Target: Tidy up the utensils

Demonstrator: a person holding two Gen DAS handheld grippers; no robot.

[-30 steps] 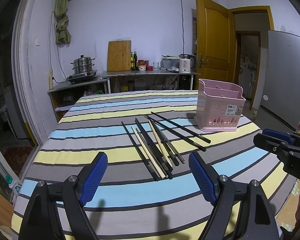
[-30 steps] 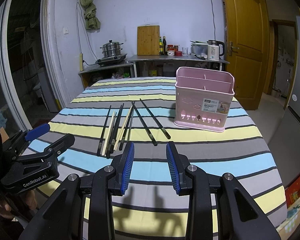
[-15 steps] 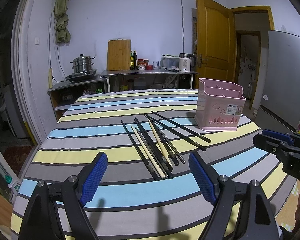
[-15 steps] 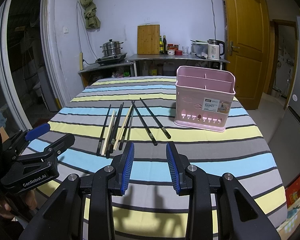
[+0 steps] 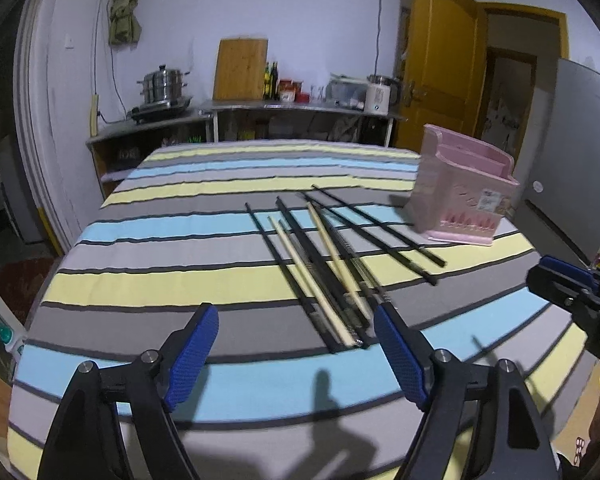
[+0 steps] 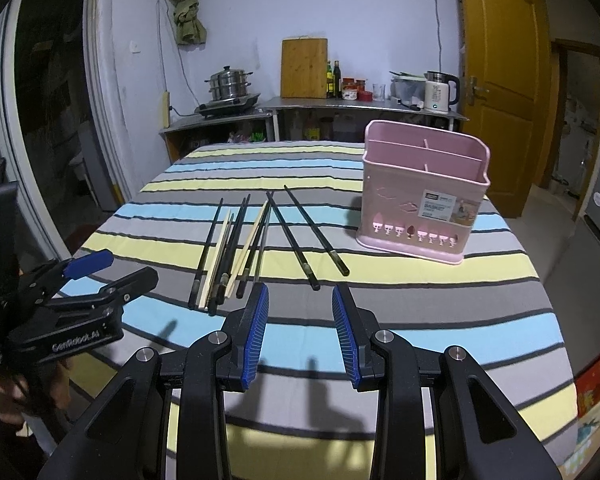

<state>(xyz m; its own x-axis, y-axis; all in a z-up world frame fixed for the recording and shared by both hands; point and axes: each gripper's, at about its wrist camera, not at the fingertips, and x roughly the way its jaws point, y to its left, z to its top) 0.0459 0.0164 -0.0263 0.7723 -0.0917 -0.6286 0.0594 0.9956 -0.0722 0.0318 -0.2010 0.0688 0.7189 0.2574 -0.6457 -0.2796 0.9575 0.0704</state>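
Several chopsticks (image 5: 320, 268), black and pale wood, lie in a loose bundle on the striped tablecloth (image 5: 160, 280). Two more black chopsticks (image 6: 306, 236) lie to their right. A pink utensil basket (image 6: 420, 192) with compartments stands upright at the right of the table. My left gripper (image 5: 296, 316) is open, just short of the bundle's near ends, with nothing between its fingers. My right gripper (image 6: 300, 296) is open above the cloth, before the near ends of the chopsticks (image 6: 236, 248). The basket (image 5: 460, 200) stands beyond and right of the left gripper.
The right gripper (image 5: 560, 288) shows at the right edge of the left wrist view, and the left gripper (image 6: 88, 276), held by a hand, at the left of the right wrist view. Behind the table stand a counter (image 6: 340, 104) with a pot, cutting board and kettle, and a door.
The left gripper has moved forward toward the chopsticks, which look closer and slightly blurred. The right gripper has barely moved. Both jaws keep the same opening.
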